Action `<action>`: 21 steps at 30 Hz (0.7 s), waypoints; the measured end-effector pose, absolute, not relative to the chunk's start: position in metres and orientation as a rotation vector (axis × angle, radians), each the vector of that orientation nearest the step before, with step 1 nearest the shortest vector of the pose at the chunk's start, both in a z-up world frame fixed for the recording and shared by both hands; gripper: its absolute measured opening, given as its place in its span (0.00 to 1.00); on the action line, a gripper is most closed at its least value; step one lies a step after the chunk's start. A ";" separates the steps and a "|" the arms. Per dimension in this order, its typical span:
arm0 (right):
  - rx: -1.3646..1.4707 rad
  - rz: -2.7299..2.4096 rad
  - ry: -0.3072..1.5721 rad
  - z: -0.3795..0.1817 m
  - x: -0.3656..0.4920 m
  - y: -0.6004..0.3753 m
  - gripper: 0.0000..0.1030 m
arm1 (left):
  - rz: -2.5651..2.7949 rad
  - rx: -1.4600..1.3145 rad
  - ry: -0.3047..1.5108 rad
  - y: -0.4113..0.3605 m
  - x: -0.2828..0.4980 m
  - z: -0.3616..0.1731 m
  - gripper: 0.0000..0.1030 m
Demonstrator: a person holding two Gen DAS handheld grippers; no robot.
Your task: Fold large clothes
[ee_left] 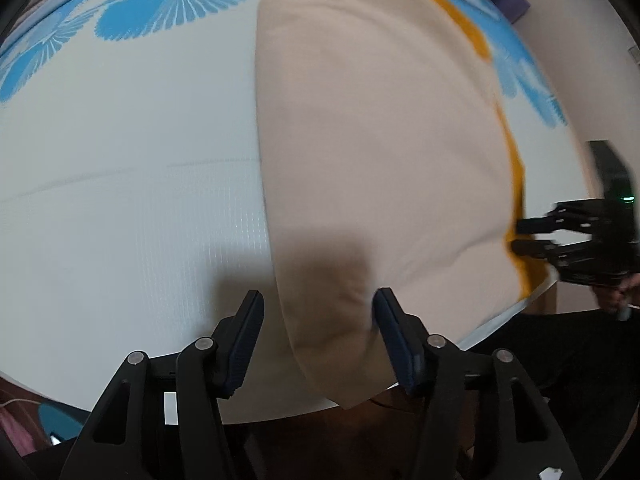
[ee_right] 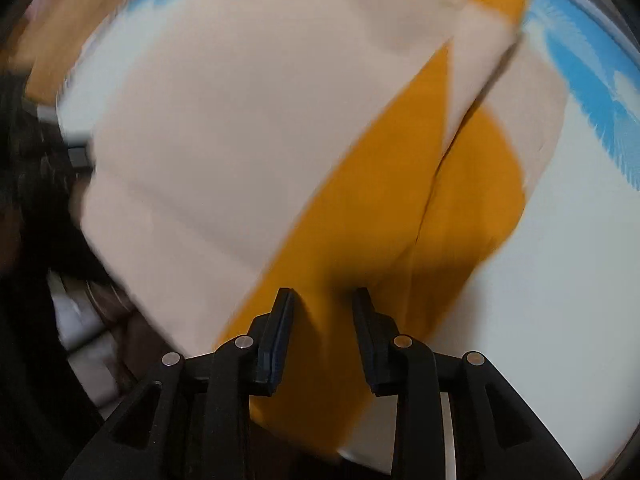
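So your left gripper (ee_left: 318, 310) straddles the garment's (ee_left: 372, 128) lower edge, unpinched; it stretches toward upper frame.

The garment (ee_left: 380, 140) is a soft matt cloth, cream on one face, with mustard-orange cloth (ee_right: 380, 232) at its edge. It lies smooth, with some shallow creases. The table cover (ee_left: 120, 184) looks like a matt sheet with a fine grid texture and a blue print. Both grippers (ee_left: 318, 332) (ee_right: 323, 324) are of matt black plastic with small shiny metal pins, and the pads (ee_left: 244, 344) look ribbed.
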State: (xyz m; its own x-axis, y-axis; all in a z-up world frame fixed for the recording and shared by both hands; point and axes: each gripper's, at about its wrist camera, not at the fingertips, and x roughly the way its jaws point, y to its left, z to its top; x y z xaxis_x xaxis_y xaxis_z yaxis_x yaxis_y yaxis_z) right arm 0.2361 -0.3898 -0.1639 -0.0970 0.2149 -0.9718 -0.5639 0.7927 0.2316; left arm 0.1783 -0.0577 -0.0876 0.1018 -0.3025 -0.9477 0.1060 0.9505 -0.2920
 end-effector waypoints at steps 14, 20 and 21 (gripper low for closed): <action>0.214 0.415 1.599 -0.182 0.289 -0.449 0.77 | -0.262 -0.572 1.422 -0.016 0.293 -0.112 0.70; 0.249 0.418 1.600 -0.193 0.299 -0.430 0.77 | -0.349 -0.768 1.481 -0.021 0.327 -0.160 0.84; 0.272 0.410 1.605 -0.197 0.303 -0.431 0.77 | -0.362 -0.773 1.477 -0.023 0.330 -0.162 0.86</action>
State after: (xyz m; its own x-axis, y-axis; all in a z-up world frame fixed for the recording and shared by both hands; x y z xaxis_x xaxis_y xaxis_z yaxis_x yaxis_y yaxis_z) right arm 0.3027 -0.4307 -0.1970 -0.0787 0.4141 -0.9068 -0.0712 0.9050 0.4194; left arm 0.3302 -0.0231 -0.1616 0.0984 -0.6554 -0.7488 -0.2344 0.7160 -0.6575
